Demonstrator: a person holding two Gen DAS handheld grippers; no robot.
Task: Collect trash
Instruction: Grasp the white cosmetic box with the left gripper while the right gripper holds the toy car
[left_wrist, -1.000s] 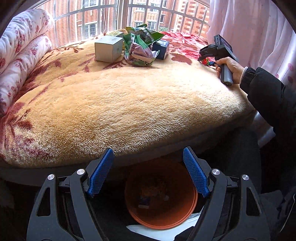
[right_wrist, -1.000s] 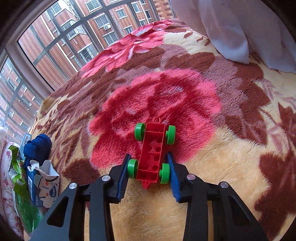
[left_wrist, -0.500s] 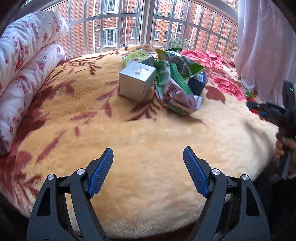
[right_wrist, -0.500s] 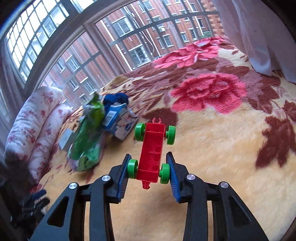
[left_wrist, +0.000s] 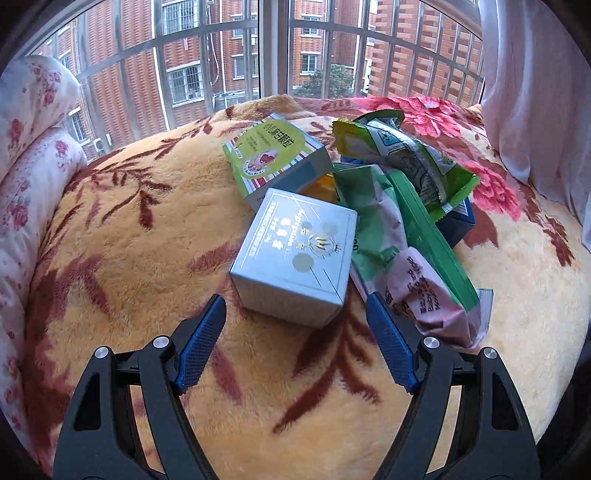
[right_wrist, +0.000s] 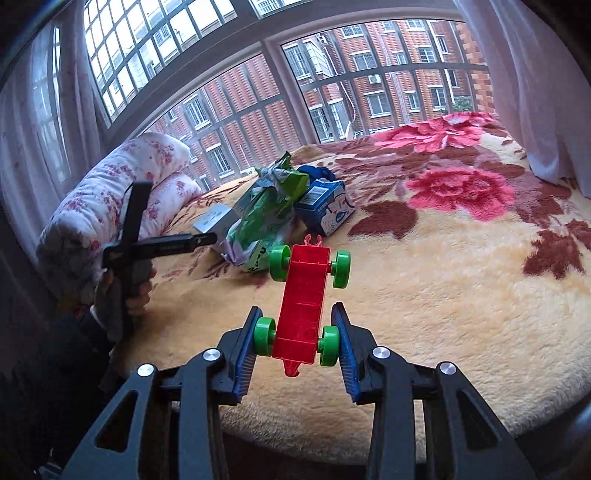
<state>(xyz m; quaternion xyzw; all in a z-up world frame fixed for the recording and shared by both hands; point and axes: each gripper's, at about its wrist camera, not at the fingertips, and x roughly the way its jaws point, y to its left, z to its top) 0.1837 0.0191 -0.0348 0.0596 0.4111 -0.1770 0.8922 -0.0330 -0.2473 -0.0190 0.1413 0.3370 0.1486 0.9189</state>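
A pile of trash lies on the floral blanket: a silver box, a green-lidded box, crumpled green snack bags and a dark blue carton. My left gripper is open just in front of the silver box, with nothing between its blue pads. My right gripper is shut on a red toy chassis with green wheels, held above the blanket near its front edge. In the right wrist view the left gripper reaches toward the pile, held by a hand.
A rolled floral quilt lies along the left side of the bed. A barred window runs behind it and a pale curtain hangs at the right. A blue-and-white carton sits at the pile's right end.
My left gripper moved from above an orange bin by the bed forward over the blanket to the pile. My right gripper rose with the toy and rolled to face the pile.
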